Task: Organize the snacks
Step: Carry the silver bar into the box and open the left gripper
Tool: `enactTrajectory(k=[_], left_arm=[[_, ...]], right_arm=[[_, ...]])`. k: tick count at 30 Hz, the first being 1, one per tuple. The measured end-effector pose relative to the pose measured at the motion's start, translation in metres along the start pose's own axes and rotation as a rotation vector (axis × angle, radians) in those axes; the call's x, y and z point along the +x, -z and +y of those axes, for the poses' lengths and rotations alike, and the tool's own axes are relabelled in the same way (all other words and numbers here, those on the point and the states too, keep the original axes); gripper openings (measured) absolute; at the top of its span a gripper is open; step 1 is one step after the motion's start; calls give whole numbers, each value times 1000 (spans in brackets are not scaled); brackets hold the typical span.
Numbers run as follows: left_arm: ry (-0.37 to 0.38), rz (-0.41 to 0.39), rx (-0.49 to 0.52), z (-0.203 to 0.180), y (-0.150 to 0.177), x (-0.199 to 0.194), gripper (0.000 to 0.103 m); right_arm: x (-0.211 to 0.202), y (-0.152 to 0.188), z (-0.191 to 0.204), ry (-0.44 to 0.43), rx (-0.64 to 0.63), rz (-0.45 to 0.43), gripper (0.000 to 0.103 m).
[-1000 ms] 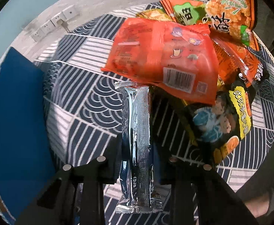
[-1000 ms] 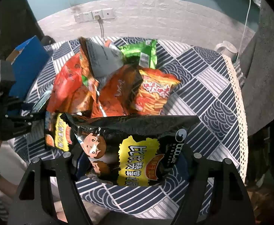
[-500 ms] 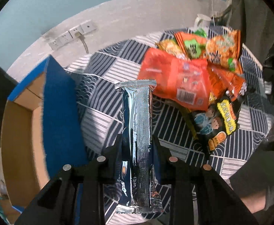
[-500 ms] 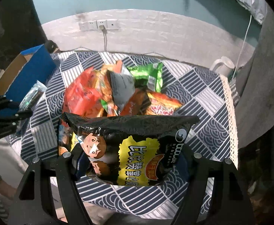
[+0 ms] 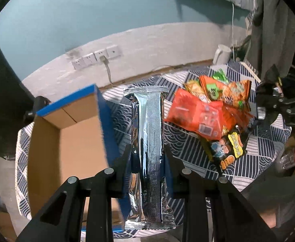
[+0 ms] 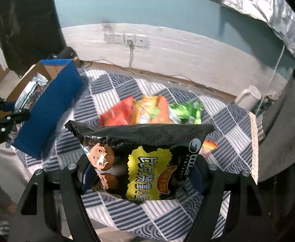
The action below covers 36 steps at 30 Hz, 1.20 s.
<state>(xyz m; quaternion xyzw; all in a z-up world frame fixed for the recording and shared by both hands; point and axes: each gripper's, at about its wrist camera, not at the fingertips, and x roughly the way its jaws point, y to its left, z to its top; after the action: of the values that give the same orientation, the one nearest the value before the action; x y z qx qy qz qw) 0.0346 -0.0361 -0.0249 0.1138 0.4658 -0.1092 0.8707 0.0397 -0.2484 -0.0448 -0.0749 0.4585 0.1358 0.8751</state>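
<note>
Left hand-held gripper (image 5: 147,157) clamped on silver foil pack (image 5: 149,141), held lengthwise above table (image 5: 187,141), cardboard box (image 5: 70,141) at 9 o'clock. Pack judged light, crinkly, slippery; mid-body grip suited. Right hand-held gripper (image 6: 141,173) clamped on black chip bag (image 6: 143,157): puffy, crushable contents, lower-edge grip. Snack pile (image 6: 153,111) at 12 o'clock.

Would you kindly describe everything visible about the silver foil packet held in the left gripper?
The silver foil packet is long and narrow, made of shiny crinkled metallised film with a textured seam strip running down its middle and crimped, serrated seals at both ends. It is sealed and looks full. The left gripper is shut on it, the fingers pressing its two long sides at about mid-length, so it points away from the camera. It hangs in the air above the patterned tablecloth, beside the open blue cardboard box; nothing else touches it.
</note>
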Motion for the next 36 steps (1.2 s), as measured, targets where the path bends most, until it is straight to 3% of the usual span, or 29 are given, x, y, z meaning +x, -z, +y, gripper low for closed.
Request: enactTrajectory(k=[10,19,36], left_arm=[[-59,-36,-70,56,7,-17,29],[-111,-38,-156,111,26,-16,29],[-137,20,-266,179,65,9,29]], right_arm=[[5,-44,54,-48,-59,-17,76],[13,-85,126,-109,-152,-37,76],[60,-108,226,-226,-265,31,76]])
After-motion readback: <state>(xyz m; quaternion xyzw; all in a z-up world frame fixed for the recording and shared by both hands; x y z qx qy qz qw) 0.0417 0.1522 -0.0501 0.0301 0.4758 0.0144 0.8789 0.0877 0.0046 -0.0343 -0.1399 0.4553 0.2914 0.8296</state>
